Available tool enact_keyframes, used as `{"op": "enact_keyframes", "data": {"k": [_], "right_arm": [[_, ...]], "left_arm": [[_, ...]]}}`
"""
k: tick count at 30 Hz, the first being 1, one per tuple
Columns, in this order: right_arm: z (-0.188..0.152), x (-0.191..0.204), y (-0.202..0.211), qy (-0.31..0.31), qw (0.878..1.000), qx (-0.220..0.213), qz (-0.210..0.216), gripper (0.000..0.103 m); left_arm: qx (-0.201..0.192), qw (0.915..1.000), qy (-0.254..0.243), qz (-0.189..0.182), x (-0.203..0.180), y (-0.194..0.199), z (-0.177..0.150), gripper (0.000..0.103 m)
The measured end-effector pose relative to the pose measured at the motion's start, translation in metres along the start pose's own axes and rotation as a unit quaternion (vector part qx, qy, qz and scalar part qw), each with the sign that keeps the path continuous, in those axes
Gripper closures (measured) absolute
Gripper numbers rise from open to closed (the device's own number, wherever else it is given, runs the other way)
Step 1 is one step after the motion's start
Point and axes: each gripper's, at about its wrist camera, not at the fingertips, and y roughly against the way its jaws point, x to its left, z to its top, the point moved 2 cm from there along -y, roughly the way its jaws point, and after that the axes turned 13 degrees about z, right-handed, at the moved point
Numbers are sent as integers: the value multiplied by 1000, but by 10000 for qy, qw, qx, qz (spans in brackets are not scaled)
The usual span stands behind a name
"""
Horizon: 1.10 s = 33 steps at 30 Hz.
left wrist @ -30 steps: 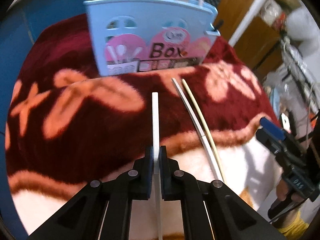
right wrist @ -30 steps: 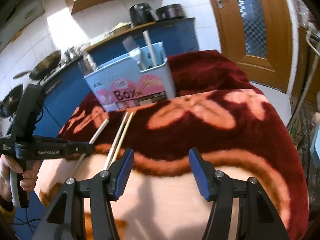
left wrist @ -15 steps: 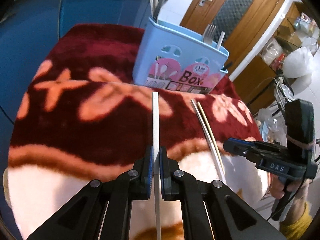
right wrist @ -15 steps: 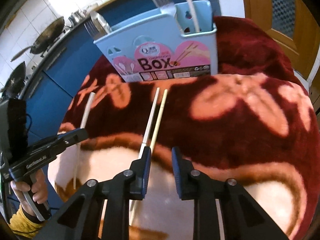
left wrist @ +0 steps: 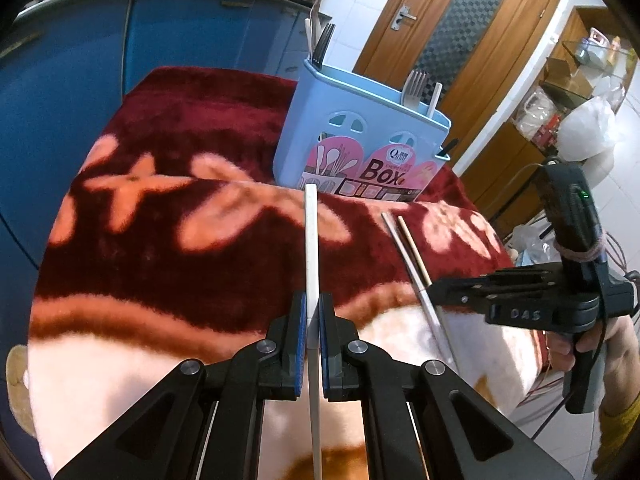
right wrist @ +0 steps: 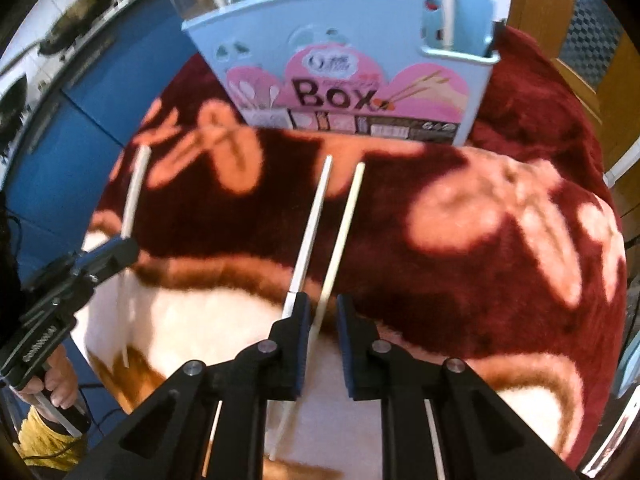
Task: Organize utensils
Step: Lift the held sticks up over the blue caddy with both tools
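We hold the left gripper (left wrist: 313, 316) closed on a thin white chopstick (left wrist: 311, 240), gripped low on its shaft so the long end points toward the pale blue plastic utensil box with the pink label (left wrist: 362, 148), probably so it can drop upright into a slot. In front of that box, two more chopsticks lie side by side on the dark red floral fleece blanket (left wrist: 172, 264). Our right gripper (right wrist: 323, 316) has just been narrowing its jaws around the cream chopstick (right wrist: 340, 240), though a gap shows and the pads do not yet pinch it; the silver-white chopstick (right wrist: 310, 232) lies just outside the left finger.
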Motion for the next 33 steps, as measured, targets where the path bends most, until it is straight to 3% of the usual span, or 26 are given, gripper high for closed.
{"op": "enact_keyframes", "data": {"k": [8,12,20,26,33], "right_arm": [[14,-1,-12,25,9995,305,-13,92],[8,-10,-5,-101,9997,15,231,97],[-11,-24,42,-109,9855,-1566,635,97],[-17,-26,86,98,9544,-2861,846,97],[0,-29,108,170,9260,-3654,936,97]], "left_arm": [[-123,9998,57,-114,-3,3,5,97],[-234,9994,146,-203,-6,6,9,97],[-612,9978,156,-200,-14,13,22,97],[-1121,9933,220,-149,-23,26,47,97],[-1733,9846,249,-7,-33,34,80,97]]}}
